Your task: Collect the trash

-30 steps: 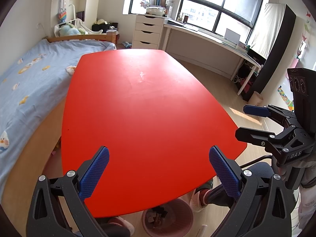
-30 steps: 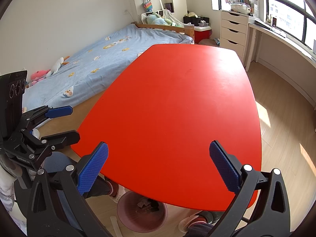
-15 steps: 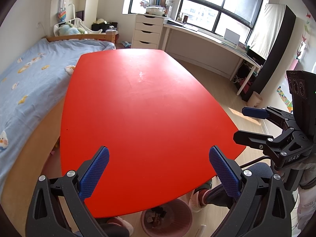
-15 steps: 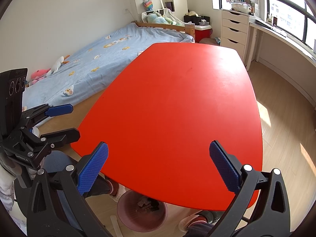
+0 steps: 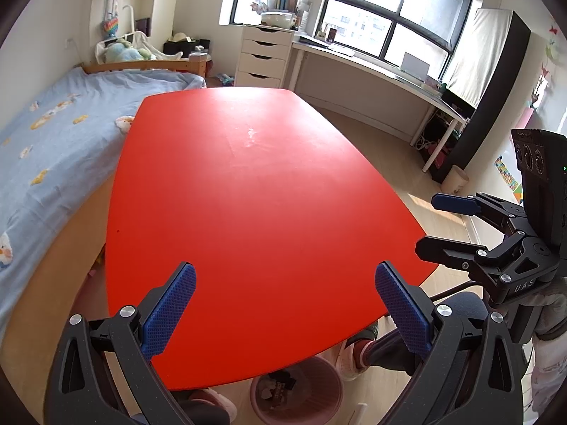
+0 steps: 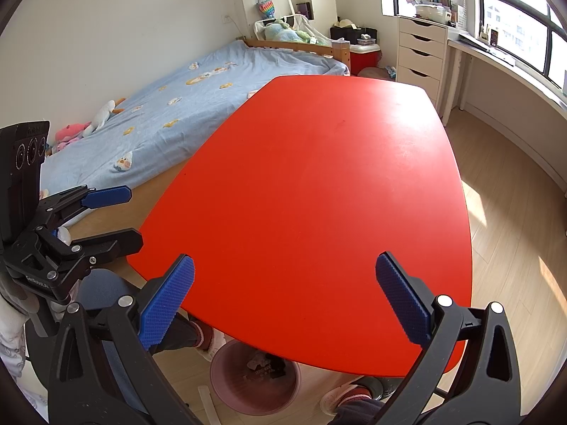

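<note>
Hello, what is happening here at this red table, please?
A person holds a two-finger gripper in each hand above a red table. The left gripper and the right gripper are both open and hold nothing. No trash shows on the tabletop. On the floor under the near edge stands a pink bin with some scraps inside. A bed with a blue cover lies on the left side.

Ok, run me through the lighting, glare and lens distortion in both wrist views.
Left wrist view: bright windows blow out, pale sheen on the red table, fisheye bends the room's edges. Right wrist view: sun patches on the wooden floor, soft glare on the table's far right, dark vignette in corners; both sharp.
</note>
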